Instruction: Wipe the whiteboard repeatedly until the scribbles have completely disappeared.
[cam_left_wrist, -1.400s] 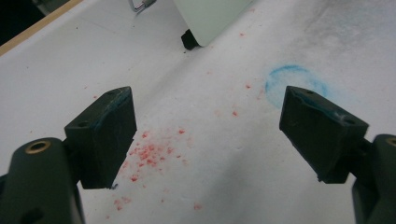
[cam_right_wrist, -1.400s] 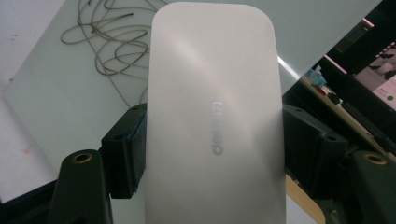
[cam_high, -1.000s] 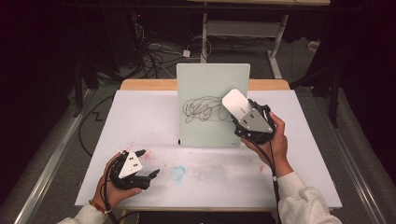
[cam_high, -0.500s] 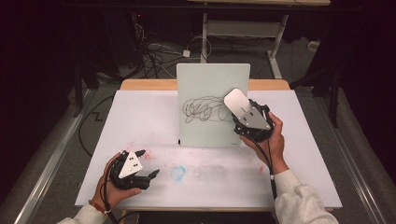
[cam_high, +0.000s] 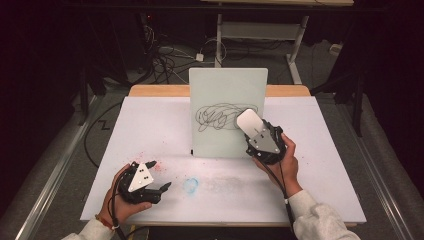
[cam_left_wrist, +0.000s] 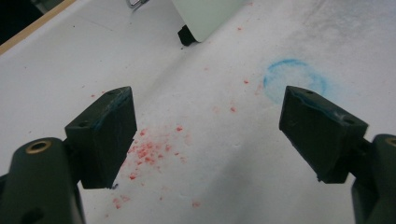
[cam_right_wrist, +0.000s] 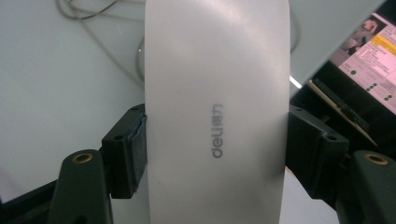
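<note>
A small whiteboard (cam_high: 220, 95) stands upright at the middle of the white table (cam_high: 150, 125), with a black scribble (cam_high: 216, 116) drawn on it. My right gripper (cam_high: 253, 132) is shut on a white eraser (cam_high: 249, 121) and holds it at the scribble's right end. In the right gripper view the eraser (cam_right_wrist: 215, 70), marked "deli", sits clamped between both pads of the right gripper (cam_right_wrist: 217, 147), with the whiteboard (cam_right_wrist: 56, 79) just behind it. My left gripper (cam_high: 159, 174) rests at the table's front left, open with nothing in it. In its own view the left gripper (cam_left_wrist: 205, 126) has its jaws spread wide over the table.
A faint blue ring stain (cam_high: 190, 185) and red crumbs (cam_left_wrist: 149, 149) mark the table by the left gripper. The whiteboard's black foot (cam_left_wrist: 186, 35) stands on the cover. Cables (cam_high: 165, 60) and a desk frame (cam_high: 260, 30) lie on the dark floor beyond the table.
My right hand has come down the whiteboard with the eraser, from above the scribble's right end onto it. The left gripper has stayed put.
</note>
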